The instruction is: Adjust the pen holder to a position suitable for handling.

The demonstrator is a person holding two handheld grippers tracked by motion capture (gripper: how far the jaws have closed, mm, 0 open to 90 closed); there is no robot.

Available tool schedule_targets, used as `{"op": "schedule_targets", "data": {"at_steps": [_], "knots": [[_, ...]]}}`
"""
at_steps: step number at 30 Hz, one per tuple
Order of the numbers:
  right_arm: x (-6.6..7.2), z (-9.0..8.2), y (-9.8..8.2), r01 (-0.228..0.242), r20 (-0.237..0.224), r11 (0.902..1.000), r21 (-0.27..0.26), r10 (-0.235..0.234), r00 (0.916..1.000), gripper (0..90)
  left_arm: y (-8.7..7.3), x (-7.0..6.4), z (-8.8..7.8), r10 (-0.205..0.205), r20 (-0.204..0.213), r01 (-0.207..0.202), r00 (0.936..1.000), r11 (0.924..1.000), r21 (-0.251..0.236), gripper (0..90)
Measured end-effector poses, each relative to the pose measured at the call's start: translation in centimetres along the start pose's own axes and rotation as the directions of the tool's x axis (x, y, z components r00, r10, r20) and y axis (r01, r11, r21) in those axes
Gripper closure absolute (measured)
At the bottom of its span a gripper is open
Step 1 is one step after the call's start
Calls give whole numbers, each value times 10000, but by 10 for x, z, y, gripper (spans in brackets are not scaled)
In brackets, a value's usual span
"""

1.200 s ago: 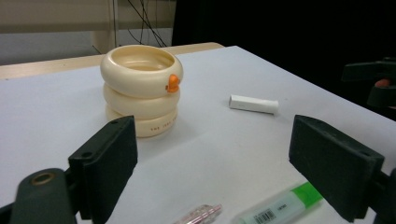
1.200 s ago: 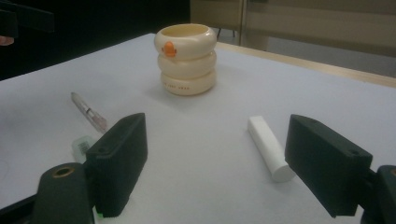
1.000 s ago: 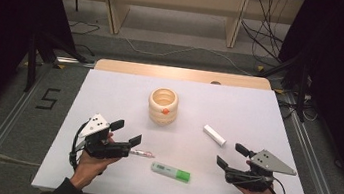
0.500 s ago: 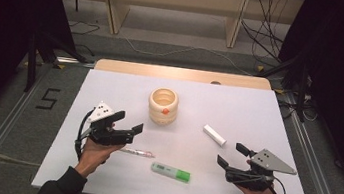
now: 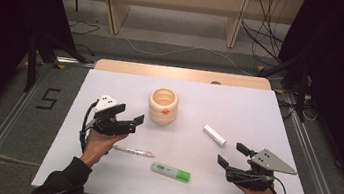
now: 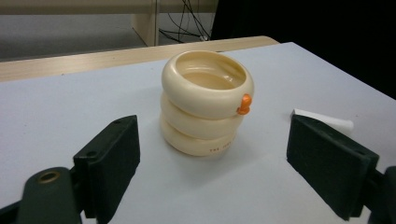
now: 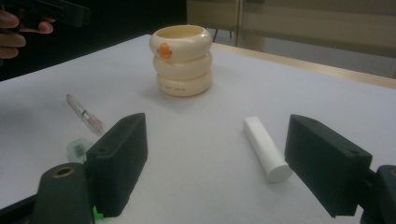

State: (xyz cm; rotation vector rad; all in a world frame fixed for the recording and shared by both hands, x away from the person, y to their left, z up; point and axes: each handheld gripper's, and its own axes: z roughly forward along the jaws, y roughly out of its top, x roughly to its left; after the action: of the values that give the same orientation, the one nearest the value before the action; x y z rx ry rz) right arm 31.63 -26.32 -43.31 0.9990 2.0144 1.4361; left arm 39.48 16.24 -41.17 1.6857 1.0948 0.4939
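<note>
Left tongs wide open, empty; cup dead ahead between jaws, not touching. Looks stiff, light, glossy, so probably slippery: grab across a groove. Right tongs open, empty, stick just ahead.

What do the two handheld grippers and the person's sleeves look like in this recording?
Both are black two-fingered tools with flat, rectangular black pads. The left gripper carries a small white block on top and trails a black cable. The right gripper carries a grey three-cornered plate, also with a black cable. A brass-coloured ring sits near each base. A dark sleeve covers the left forearm.
</note>
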Motion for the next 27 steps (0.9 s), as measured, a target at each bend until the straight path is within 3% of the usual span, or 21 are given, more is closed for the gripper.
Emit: {"op": "schedule_targets", "data": {"at_steps": [11,17,20,27], "knots": [[0,0,0,-10,15,10000,18,10,10000,224,10,11,18,-25,-576,30,9983,10000,85,245],[0,1,0,-3,-8,10000,-30,3,10000,225,10,16,30,8,-787,14,9969,9996,282,382],[0,1,0,-7,-2,10000,-33,7,10000,225,10,19,35,-69,-1021,106,9948,9993,357,433],[0,1,0,33,32,10000,5,-33,10000,228,12,26,50,-399,-1340,470,9902,9976,500,644]]}}
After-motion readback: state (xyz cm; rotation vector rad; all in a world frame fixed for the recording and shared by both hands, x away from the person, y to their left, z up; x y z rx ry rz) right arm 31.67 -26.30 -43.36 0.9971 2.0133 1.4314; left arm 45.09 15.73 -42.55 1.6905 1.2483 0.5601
